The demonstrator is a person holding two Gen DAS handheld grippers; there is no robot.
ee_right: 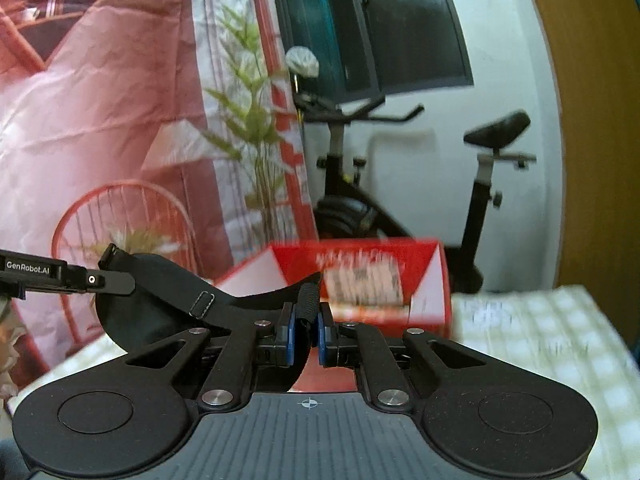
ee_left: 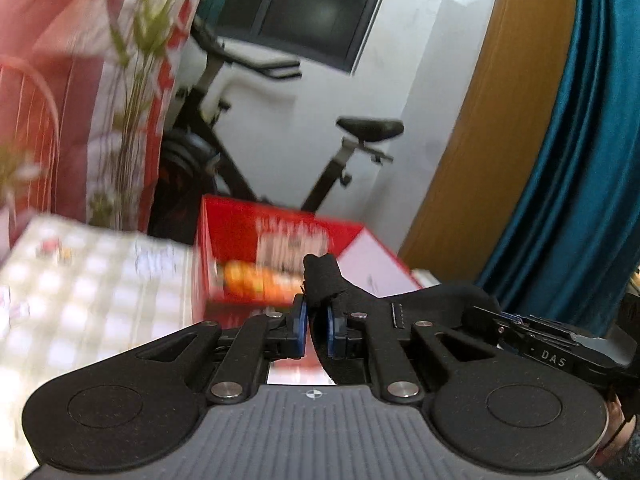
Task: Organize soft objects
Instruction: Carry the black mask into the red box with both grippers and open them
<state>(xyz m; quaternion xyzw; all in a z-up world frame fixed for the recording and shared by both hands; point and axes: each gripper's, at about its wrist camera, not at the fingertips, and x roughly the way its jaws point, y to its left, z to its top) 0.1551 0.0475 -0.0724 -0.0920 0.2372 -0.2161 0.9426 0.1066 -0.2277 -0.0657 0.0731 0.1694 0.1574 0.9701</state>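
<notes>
Stretched between both tongs above the checked surface (ee_right: 540, 332): black eye mask (ee_right: 160, 280), left tongs (ee_left: 317, 320) and right tongs (ee_right: 307, 326) each clamped on an end, red carton (ee_right: 384, 280) behind.

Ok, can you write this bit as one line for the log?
left gripper: shut on black fabric item | right gripper: shut on same item | item: stretched between both, above checked cloth | red box: behind

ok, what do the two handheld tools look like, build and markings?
Both match: matte black linkage arms with silver pivot pins, blue pads, ribbed grey base with a crosshair mark. Left tool; right tool. Seen side-on, one reads "DAS", the other "GenRobot.AI".
</notes>
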